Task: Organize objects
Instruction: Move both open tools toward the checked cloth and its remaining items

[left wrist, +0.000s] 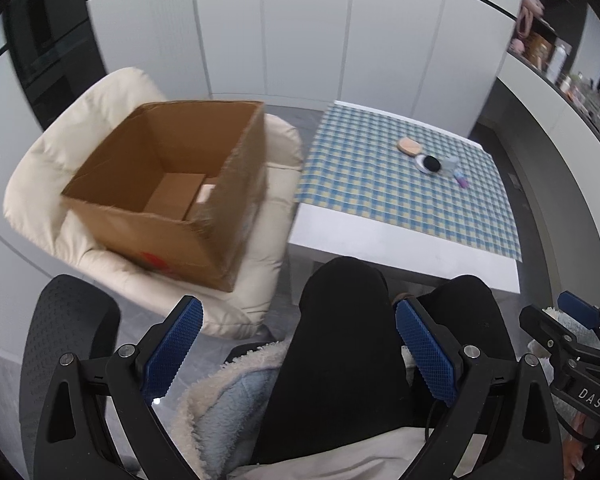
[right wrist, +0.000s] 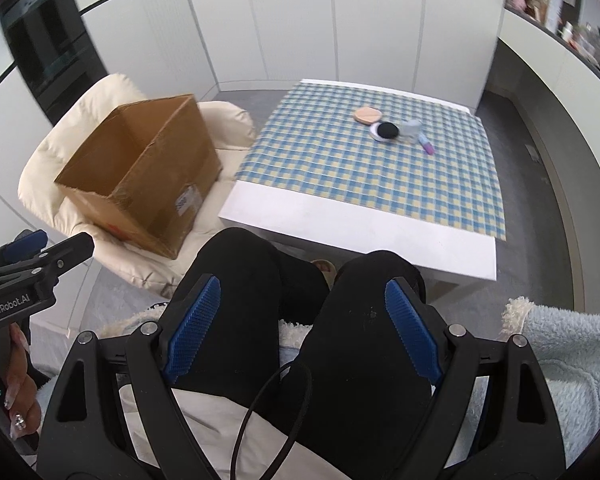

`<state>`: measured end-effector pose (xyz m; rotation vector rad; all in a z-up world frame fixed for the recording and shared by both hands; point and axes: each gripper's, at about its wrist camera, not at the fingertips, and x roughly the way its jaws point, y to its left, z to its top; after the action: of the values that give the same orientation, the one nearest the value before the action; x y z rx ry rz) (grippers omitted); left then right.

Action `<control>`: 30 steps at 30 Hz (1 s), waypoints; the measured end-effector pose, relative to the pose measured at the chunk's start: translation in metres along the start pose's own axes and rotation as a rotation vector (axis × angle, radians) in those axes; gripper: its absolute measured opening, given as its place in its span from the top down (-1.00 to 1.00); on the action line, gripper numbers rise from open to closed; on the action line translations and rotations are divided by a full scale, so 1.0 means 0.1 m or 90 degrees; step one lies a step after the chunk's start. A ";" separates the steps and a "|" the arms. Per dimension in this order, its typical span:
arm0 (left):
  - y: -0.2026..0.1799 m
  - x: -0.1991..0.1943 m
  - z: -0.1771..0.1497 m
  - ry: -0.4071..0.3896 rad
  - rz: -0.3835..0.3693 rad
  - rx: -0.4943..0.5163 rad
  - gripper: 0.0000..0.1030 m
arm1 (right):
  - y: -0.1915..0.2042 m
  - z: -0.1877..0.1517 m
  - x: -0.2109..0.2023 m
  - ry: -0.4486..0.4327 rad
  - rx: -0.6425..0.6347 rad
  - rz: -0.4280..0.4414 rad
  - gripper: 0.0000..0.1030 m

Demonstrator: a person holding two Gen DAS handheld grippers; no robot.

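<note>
A few small objects lie together on the checked tablecloth (right wrist: pixel 340 168): a tan round puff (right wrist: pixel 366 115) (left wrist: pixel 408 145), a black puff on a white disc (right wrist: pixel 386 131) (left wrist: pixel 431 164), a clear little jar (right wrist: pixel 412 127) and a purple-tipped tube (right wrist: pixel 427 145). An open cardboard box (left wrist: pixel 172 188) (right wrist: pixel 140 168) sits on a cream cushioned chair (left wrist: pixel 60 184). Both grippers hover over the seated person's black-clad knees, well short of the table. My left gripper (left wrist: pixel 298 334) is open with nothing between its blue pads. My right gripper (right wrist: pixel 302 308) is likewise open and holds nothing.
The low white table (right wrist: pixel 360 232) stands just beyond the knees, with the chair and box to its left. A pale blue fleece garment (right wrist: pixel 572 360) drapes around the person's lap. White cabinet doors (right wrist: pixel 280 20) form the back wall, and a cluttered shelf (right wrist: pixel 556 4) runs at the upper right.
</note>
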<state>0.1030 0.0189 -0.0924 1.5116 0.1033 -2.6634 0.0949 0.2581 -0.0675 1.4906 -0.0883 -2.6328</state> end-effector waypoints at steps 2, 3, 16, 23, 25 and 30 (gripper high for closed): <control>-0.14 0.06 0.02 0.006 -0.013 0.016 -0.90 | -0.12 -0.04 -0.01 0.001 0.020 -0.010 -0.69; -0.20 0.08 0.04 0.009 -0.019 0.023 -0.90 | -0.17 -0.05 -0.01 0.002 0.027 -0.015 -0.69; -1.15 0.38 0.11 0.033 -0.082 0.124 -0.90 | -1.09 -0.32 -0.06 0.017 0.153 -0.097 -0.69; -1.48 0.53 0.16 0.046 -0.100 0.151 -0.90 | -1.52 -0.48 -0.05 0.027 0.206 -0.138 -0.69; -1.54 0.58 0.17 0.049 -0.104 0.155 -0.90 | -1.60 -0.50 -0.05 0.028 0.214 -0.145 -0.69; -1.70 0.70 0.19 0.061 -0.110 0.165 -0.90 | -1.76 -0.53 0.00 0.031 0.230 -0.152 -0.69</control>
<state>0.0340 0.1835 -0.1395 1.7816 -0.1165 -2.8300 0.1281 0.4328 -0.1134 1.7709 -0.4278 -2.8835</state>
